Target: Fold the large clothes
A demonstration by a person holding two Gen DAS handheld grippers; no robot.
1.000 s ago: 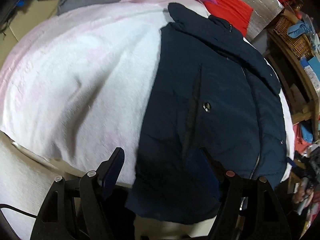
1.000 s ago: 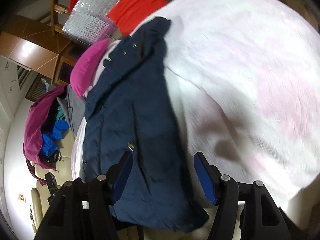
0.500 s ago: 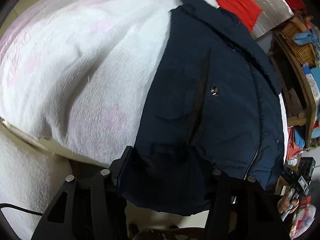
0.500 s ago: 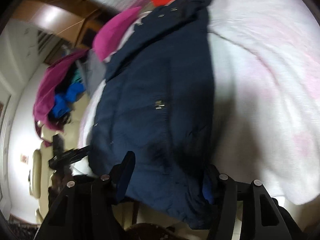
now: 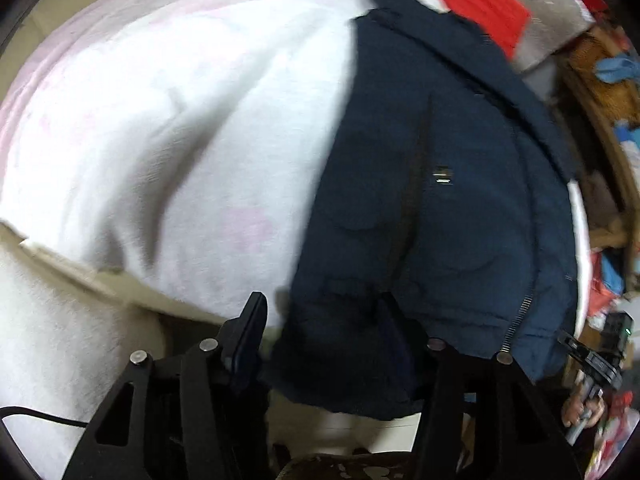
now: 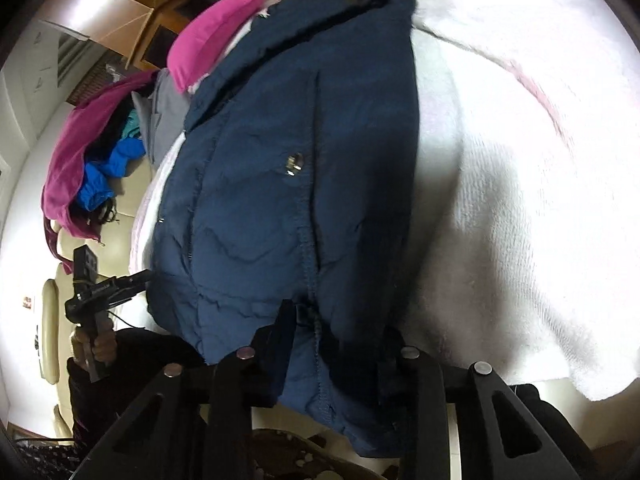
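A navy quilted jacket (image 5: 432,184) lies lengthwise on a white and pink blanket (image 5: 168,128), its hem hanging over the near edge. My left gripper (image 5: 320,320) is open, its fingers either side of the hem's left corner. In the right wrist view the jacket (image 6: 280,152) fills the middle. My right gripper (image 6: 340,320) is open, its fingers straddling the hem's right corner. The other gripper (image 6: 100,292) shows at the left, held in a hand.
A pink cushion (image 6: 216,40) and an orange cushion (image 5: 484,8) lie at the far end of the bed. A pile of magenta and blue clothes (image 6: 88,152) sits beside it. Wooden shelves with a wicker basket (image 5: 600,76) stand at the right.
Both grippers have moved in toward the jacket's near hem and the fabric now lies between their open fingers. The jacket has not been lifted.
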